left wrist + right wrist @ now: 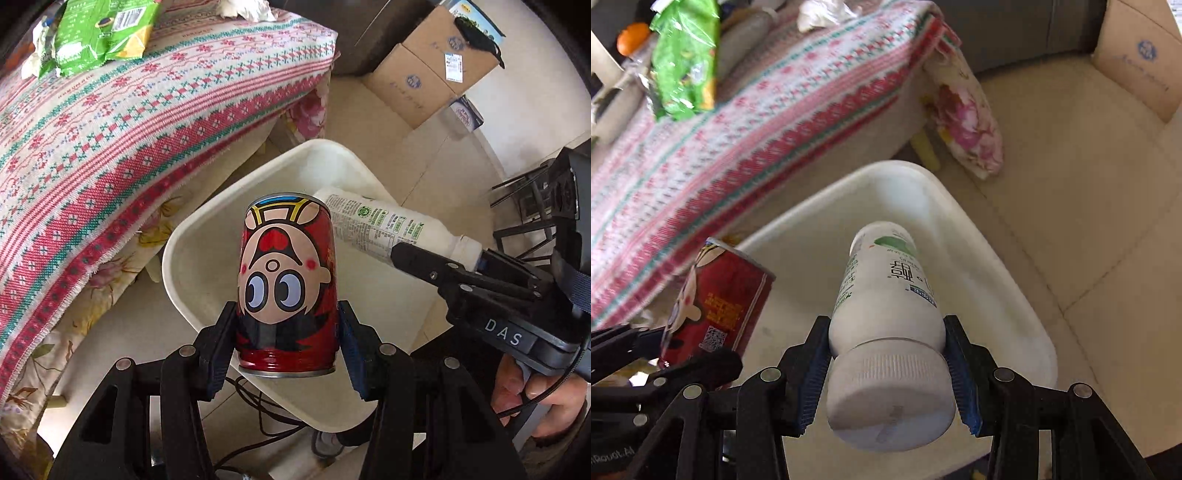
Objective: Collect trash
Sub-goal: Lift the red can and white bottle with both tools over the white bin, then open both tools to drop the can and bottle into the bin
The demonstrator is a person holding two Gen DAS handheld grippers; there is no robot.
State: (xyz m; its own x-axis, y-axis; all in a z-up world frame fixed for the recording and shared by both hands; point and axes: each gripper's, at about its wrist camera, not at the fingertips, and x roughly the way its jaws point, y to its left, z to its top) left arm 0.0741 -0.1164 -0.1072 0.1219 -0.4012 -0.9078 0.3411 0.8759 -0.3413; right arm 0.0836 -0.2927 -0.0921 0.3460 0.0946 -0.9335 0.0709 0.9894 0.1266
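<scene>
A red drink can with a cartoon face hangs upside down over the white bin, with my left gripper shut on its lower half. My right gripper is shut on a white plastic bottle just above its ribbed cap, the bottle pointing down into the same white bin. From the left wrist the white bottle and right gripper show at the right; from the right wrist the can shows at the left. Both items hang above the bin's inside.
A table under a red, green and white patterned cloth stands to the left, with a green snack wrapper and crumpled tissue on it. Cardboard boxes sit on the tiled floor behind the bin. Cables lie under the bin's near edge.
</scene>
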